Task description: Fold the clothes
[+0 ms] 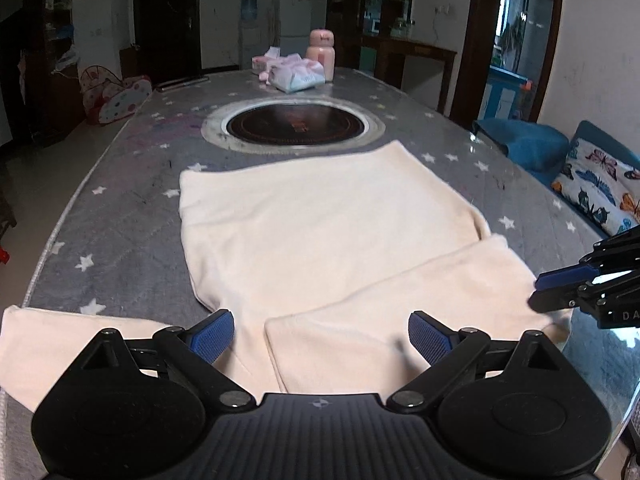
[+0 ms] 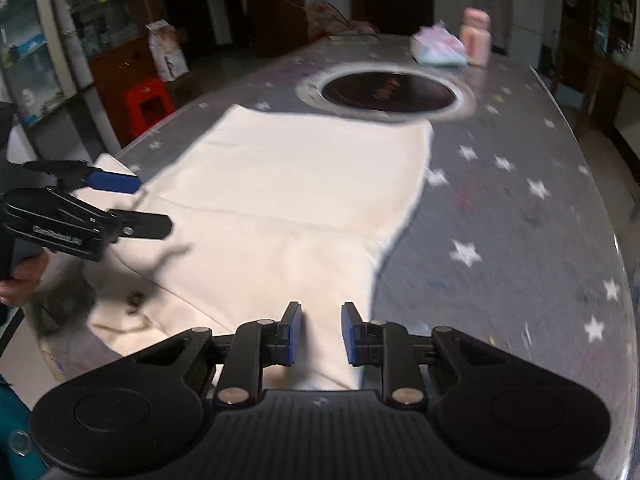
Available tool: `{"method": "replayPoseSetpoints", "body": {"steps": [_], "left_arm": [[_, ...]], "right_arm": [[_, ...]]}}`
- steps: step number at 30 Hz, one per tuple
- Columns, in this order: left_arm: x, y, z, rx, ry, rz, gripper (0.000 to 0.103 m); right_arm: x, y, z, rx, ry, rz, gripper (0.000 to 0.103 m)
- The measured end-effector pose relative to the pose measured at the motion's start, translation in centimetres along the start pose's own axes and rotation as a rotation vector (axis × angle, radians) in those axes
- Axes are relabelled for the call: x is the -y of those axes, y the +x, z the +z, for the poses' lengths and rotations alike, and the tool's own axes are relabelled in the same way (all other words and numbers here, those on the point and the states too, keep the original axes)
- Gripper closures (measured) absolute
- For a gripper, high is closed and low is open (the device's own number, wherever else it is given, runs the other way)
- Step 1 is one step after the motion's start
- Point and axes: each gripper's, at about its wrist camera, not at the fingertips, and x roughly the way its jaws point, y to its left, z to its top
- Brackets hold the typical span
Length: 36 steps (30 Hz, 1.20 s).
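Note:
A cream garment [image 1: 320, 216] lies spread flat on the grey star-patterned table [image 1: 120, 208]. Its right sleeve [image 1: 400, 312] is folded in over the body; its left sleeve [image 1: 60, 344] lies out at the near left. My left gripper [image 1: 320, 336] is open and empty just above the garment's near edge. My right gripper [image 2: 320, 332] is open with a narrower gap, low over the garment's [image 2: 288, 184] near edge, with cloth under it. It shows in the left wrist view [image 1: 560, 288] at the folded sleeve's right end. The left gripper shows in the right wrist view [image 2: 148, 204].
A round dark cooktop [image 1: 296, 124] is set into the table beyond the garment. A pink bottle [image 1: 322, 54] and tissue packs [image 1: 296, 74] stand at the far end. A blue sofa with a butterfly cushion [image 1: 600, 188] is right of the table. A red stool [image 2: 148, 104] stands left.

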Motion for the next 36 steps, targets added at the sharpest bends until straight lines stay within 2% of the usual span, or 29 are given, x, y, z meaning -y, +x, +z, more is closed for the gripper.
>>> {"method": "replayPoseSetpoints", "body": {"steps": [6, 9, 14, 16, 20, 22, 26, 36], "left_arm": [[-0.2, 0.5, -0.2, -0.018, 0.000, 0.014, 0.007], [-0.3, 0.8, -0.4, -0.031, -0.005, 0.025, 0.007], [-1.1, 0.9, -0.8, -0.051, -0.024, 0.043, 0.007], [-1.5, 0.7, -0.8, -0.051, -0.035, 0.047, 0.007], [-2.5, 0.1, -1.0, -0.035, -0.064, 0.065, 0.007], [-3.5, -0.4, -1.1, -0.024, -0.096, 0.088, 0.007], [-6.4, -1.3, -1.7, -0.015, -0.169, 0.186, 0.007], [-15.9, -3.5, -3.1, 0.019, -0.361, 0.483, 0.007]], "right_arm": [[0.2, -0.6, 1.7, 0.052, -0.015, 0.008, 0.082], [0.1, 0.5, 2.9, 0.066, -0.017, 0.017, 0.076], [-0.3, 3.0, 2.6, 0.042, -0.030, 0.011, 0.075], [-0.7, 2.9, 2.7, 0.048, -0.042, 0.007, 0.071], [-1.7, 2.0, 3.0, 0.071, -0.060, 0.023, 0.069], [-2.2, 2.2, 2.9, 0.068, -0.071, 0.031, 0.056], [-2.7, 3.5, 2.3, 0.030, -0.085, 0.021, 0.055], [-3.2, 3.0, 2.7, 0.039, -0.094, 0.040, 0.053]]}}
